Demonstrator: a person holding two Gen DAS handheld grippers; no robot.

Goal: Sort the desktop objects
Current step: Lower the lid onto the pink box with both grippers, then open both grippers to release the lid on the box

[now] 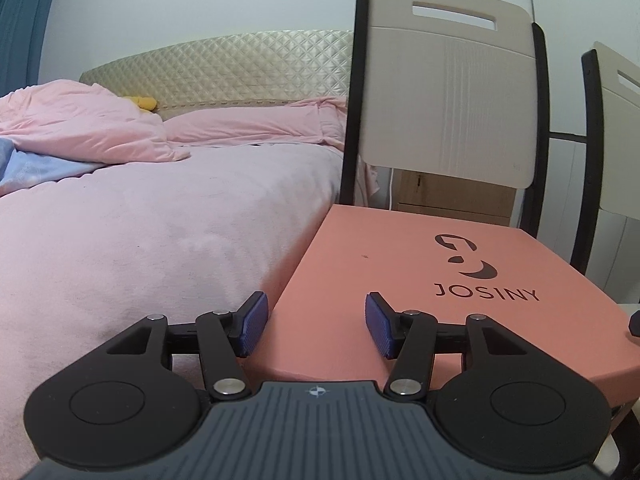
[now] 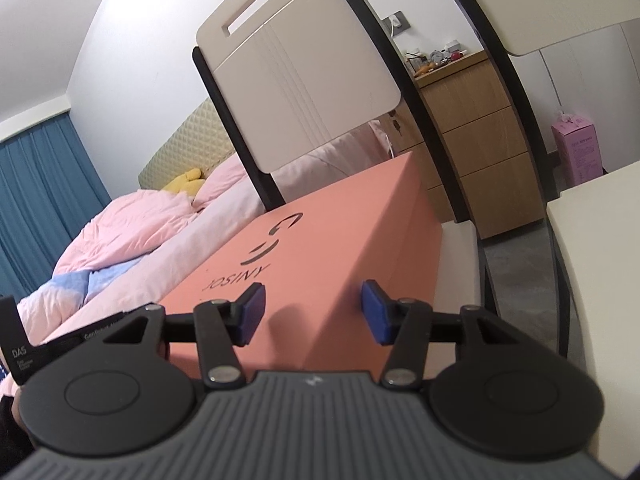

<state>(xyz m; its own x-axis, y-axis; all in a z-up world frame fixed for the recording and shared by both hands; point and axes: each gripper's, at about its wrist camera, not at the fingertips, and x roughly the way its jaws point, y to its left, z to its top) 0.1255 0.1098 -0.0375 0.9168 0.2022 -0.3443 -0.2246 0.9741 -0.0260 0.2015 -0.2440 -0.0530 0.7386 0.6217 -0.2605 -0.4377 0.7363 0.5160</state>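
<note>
Both tools hang just over the near end of the salmon JOSINY shoebox (image 1: 420,280): my left tool (image 1: 316,326) and right tool (image 2: 314,310) each show blue pads apart, gripping nothing. That box lies on a chair seat (image 2: 460,240) beside the bed (image 1: 160,220), probably parked there as the sorting bin. Its contents are hidden under the lid, and I see no desktop objects nearby.

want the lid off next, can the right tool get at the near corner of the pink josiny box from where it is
Probably yes. The right tool is open with the near corner of the pink box right at its fingertips, and nothing lies between them. The chair back stands at the box's far end, clear of that approach.
</note>
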